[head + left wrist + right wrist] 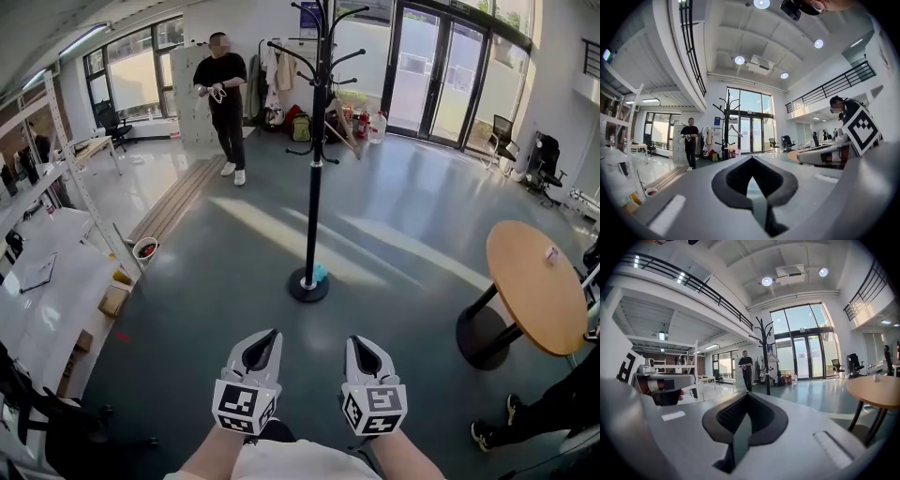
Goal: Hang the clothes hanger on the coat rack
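Hanger (734, 129) hangs on the rack (314, 141) standing mid-floor, while left gripper (271, 334) and right gripper (355, 340) are both closed, empty.

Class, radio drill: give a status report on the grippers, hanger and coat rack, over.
Both shut, empty: left gripper, right gripper. No hanger held. Coat rack ahead, upright. Nothing in between; person stands beyond it.

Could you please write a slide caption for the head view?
Left gripper and right gripper, both shut and empty, point toward the black coat rack; round table at right.
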Available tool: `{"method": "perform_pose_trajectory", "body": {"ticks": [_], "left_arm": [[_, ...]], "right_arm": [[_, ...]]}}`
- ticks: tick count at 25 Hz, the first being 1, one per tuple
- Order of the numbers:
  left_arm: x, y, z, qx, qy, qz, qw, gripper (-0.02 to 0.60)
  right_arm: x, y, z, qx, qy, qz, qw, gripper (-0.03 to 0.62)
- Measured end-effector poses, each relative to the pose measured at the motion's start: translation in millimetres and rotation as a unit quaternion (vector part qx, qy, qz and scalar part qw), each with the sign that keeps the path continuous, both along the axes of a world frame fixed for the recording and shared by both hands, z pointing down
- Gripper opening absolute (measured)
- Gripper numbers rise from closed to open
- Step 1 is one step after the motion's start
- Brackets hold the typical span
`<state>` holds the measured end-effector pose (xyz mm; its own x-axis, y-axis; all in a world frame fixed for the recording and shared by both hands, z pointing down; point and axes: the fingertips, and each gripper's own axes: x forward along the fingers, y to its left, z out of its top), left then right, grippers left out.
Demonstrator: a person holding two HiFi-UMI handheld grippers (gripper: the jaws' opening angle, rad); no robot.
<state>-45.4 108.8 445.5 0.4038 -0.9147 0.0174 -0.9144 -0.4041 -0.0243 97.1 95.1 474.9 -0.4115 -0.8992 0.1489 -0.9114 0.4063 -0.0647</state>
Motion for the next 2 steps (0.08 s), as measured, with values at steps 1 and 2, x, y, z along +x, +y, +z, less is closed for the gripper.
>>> {"method": "perform_pose_trajectory", "body": {"ticks": [1, 2], "left_arm": [[-1.1, 0.5, -0.3, 0.001, 0.0, -0.001, 1.0, 0.0], [-2.1, 0.9, -0.5, 0.001, 0.0, -0.002, 1.0, 0.0]], "right_arm": [[-0.6, 0.1, -0.5, 0.001, 0.001, 0.0, 1.0, 0.025], [-1.2, 0.2, -1.0, 0.002, 0.001, 0.0, 1.0, 0.025]]}}
